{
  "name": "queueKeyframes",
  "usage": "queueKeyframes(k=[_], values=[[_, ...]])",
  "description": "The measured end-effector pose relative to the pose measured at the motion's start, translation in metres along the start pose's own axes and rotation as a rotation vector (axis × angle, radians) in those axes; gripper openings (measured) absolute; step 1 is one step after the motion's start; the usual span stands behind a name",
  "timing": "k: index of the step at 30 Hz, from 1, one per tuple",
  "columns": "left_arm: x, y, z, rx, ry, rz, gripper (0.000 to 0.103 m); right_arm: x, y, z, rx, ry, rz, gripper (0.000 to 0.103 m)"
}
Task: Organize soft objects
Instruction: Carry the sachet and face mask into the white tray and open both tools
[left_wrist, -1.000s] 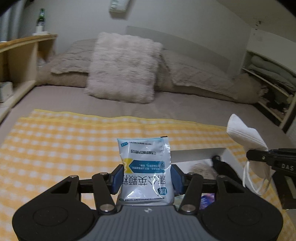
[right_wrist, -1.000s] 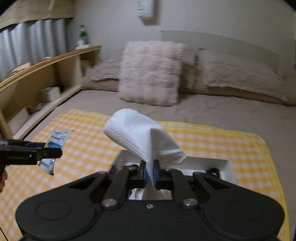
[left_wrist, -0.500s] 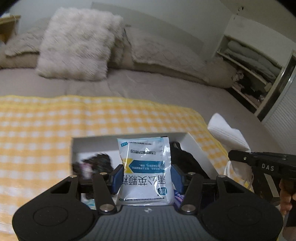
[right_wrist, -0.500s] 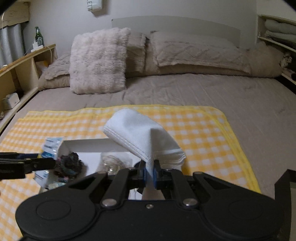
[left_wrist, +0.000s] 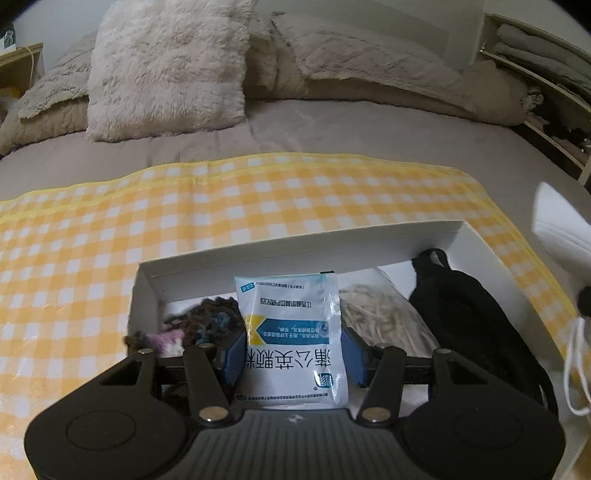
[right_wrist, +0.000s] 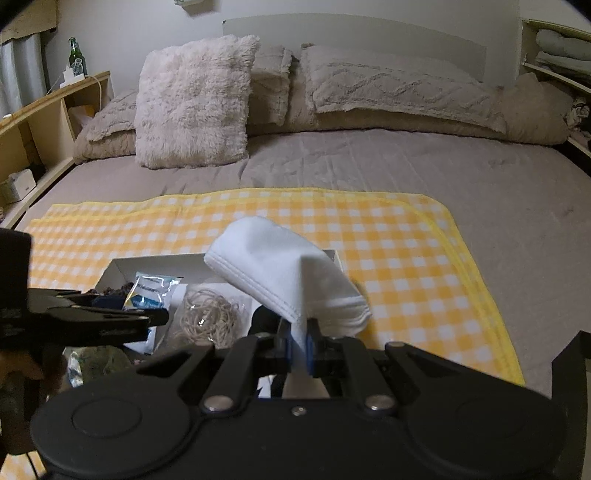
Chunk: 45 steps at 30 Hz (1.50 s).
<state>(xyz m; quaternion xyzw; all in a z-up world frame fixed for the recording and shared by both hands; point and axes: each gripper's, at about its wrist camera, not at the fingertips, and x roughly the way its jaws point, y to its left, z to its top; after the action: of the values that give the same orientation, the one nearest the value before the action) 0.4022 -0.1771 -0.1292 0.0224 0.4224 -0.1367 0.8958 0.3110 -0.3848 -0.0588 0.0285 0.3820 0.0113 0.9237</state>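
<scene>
My left gripper (left_wrist: 293, 354) is shut on a white and blue foil packet (left_wrist: 291, 328) and holds it over the white box (left_wrist: 295, 243) on the yellow checked cloth (left_wrist: 110, 236). The packet also shows in the right wrist view (right_wrist: 149, 291). My right gripper (right_wrist: 298, 341) is shut on a white face mask (right_wrist: 284, 277) above the box's right part (right_wrist: 334, 256). The mask also shows at the right edge of the left wrist view (left_wrist: 557, 229). In the box lie a dark yarn tuft (left_wrist: 207, 317), a bag of rubber bands (left_wrist: 380, 317) and a black cloth item (left_wrist: 469, 325).
The cloth lies on a grey bed (right_wrist: 406, 162) with a fluffy pillow (right_wrist: 192, 103) and flat pillows (right_wrist: 388, 85) at the head. A wooden shelf (right_wrist: 37, 122) with a green bottle (right_wrist: 75, 55) stands left. Shelves with folded linen (left_wrist: 546, 62) stand right.
Both grippers have moved in over the box and lower toward it, each still holding its item. The left wrist view now looks down into the box.
</scene>
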Motion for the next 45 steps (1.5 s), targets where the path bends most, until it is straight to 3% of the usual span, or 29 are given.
queueKeyframes(k=[5, 9, 11, 12, 14, 15, 20, 31, 45], values=[[0.014, -0.003, 0.0, -0.014, 0.009, -0.041, 0.056, 0.005, -0.003, 0.001, 0.011, 0.004, -0.002, 0.008], [0.016, 0.002, -0.001, -0.125, 0.003, -0.142, 0.058, 0.012, -0.005, -0.002, 0.038, 0.021, 0.016, 0.008], [0.015, 0.003, -0.002, -0.117, -0.003, -0.128, 0.061, 0.016, -0.004, -0.004, 0.055, 0.022, 0.036, 0.011], [0.014, 0.003, -0.003, -0.108, -0.003, -0.118, 0.068, 0.018, -0.003, -0.005, 0.058, 0.023, 0.045, 0.013], [0.011, 0.005, -0.004, -0.103, -0.006, -0.094, 0.074, 0.022, 0.0, -0.006, 0.054, 0.03, 0.049, 0.044], [0.009, 0.007, -0.004, -0.106, -0.009, -0.09, 0.075, 0.024, 0.003, -0.007, 0.041, 0.037, 0.04, 0.049], [-0.001, 0.012, 0.001, -0.12, -0.02, -0.1, 0.081, 0.024, 0.012, -0.009, -0.013, 0.064, 0.016, 0.059], [-0.026, 0.011, -0.002, -0.098, -0.015, -0.08, 0.095, 0.012, 0.004, -0.012, 0.031, 0.079, -0.022, 0.067], [-0.089, 0.019, -0.011, -0.063, -0.054, -0.025, 0.103, -0.036, 0.013, -0.008, 0.052, -0.024, -0.007, 0.087]])
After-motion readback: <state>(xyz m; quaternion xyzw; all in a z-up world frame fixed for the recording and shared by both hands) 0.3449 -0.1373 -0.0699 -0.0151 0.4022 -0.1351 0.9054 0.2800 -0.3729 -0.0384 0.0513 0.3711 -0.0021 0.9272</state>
